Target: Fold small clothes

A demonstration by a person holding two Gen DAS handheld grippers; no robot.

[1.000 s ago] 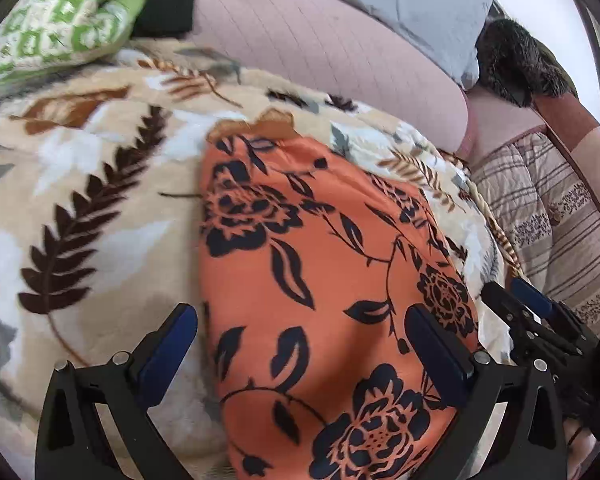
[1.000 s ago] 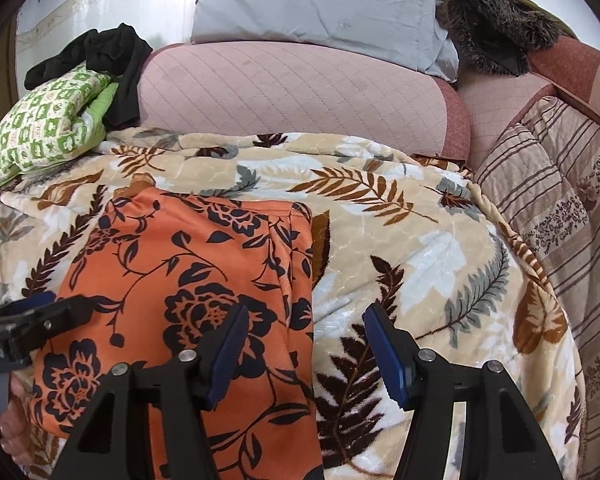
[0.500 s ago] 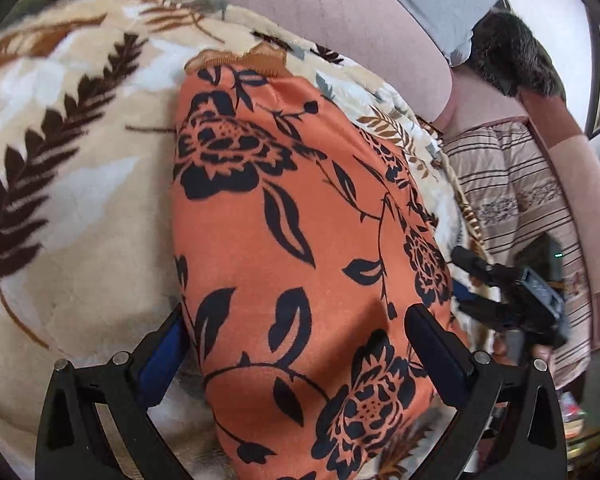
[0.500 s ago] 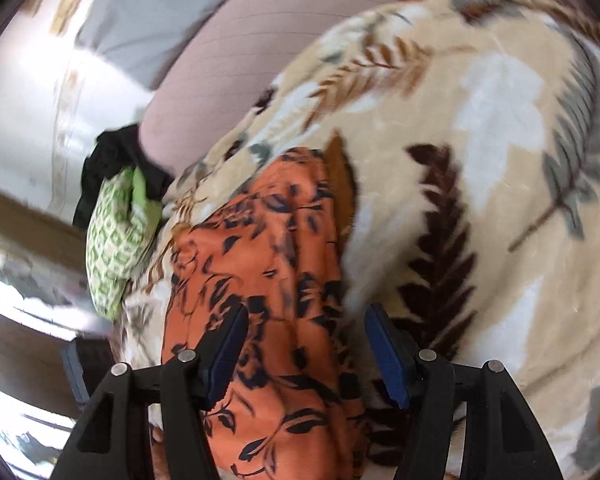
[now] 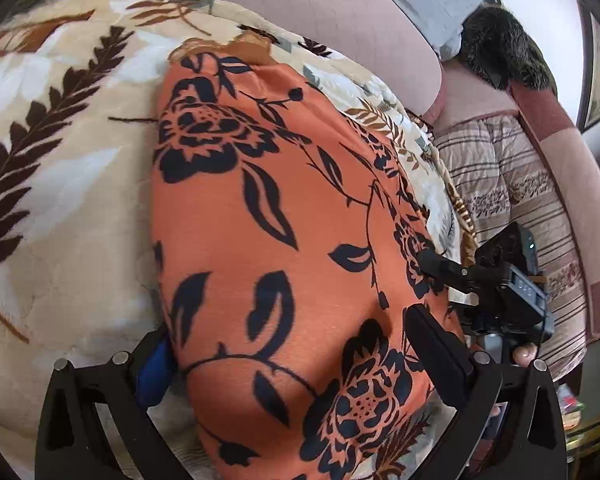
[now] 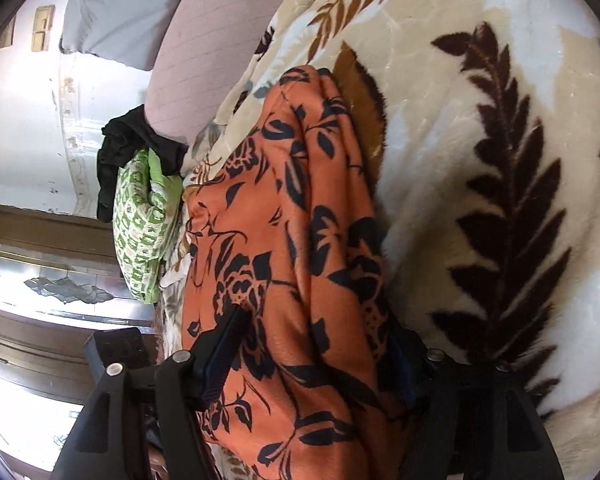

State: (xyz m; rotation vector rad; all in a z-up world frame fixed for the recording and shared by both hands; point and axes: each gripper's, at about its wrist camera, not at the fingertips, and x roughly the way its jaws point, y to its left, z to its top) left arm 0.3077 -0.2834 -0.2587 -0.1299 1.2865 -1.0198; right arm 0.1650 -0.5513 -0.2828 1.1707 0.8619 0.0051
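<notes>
Step in hand: both grippers are taking hold of the near hem of the orange floral garment (image 5: 284, 240), which looks like the grasp before a fold; this is a judgement from how the fingers are sitting.

Left gripper (image 5: 288, 352): its jaws are standing wide, the left one tucking under the cloth's left edge at 8 o'clock, the right one lying on top of the cloth at 4 o'clock. It is straddling the hem, not yet pinching.

Right gripper (image 6: 312, 356): it is rolled on its side, jaws spread around the bunched right edge of the garment (image 6: 300, 240), one on top, one hidden beneath. Whether it is already pressing the cloth I cannot tell.

Where the garment is lying: spread on the leaf-print blanket (image 5: 60, 160), below the pink bolster (image 5: 332, 12); the green patterned cushion (image 6: 140, 232) is sitting beyond its far left corner.

Long axis: in the left wrist view it is running from 6 o'clock to 12 o'clock, the narrower far end pointing toward the bolster.

Next move: likely closing both jaws on the hem corners, then lifting evenly and carrying the hem toward 12 o'clock, keeping the slippery-looking cloth taut so it is not sagging.
</notes>
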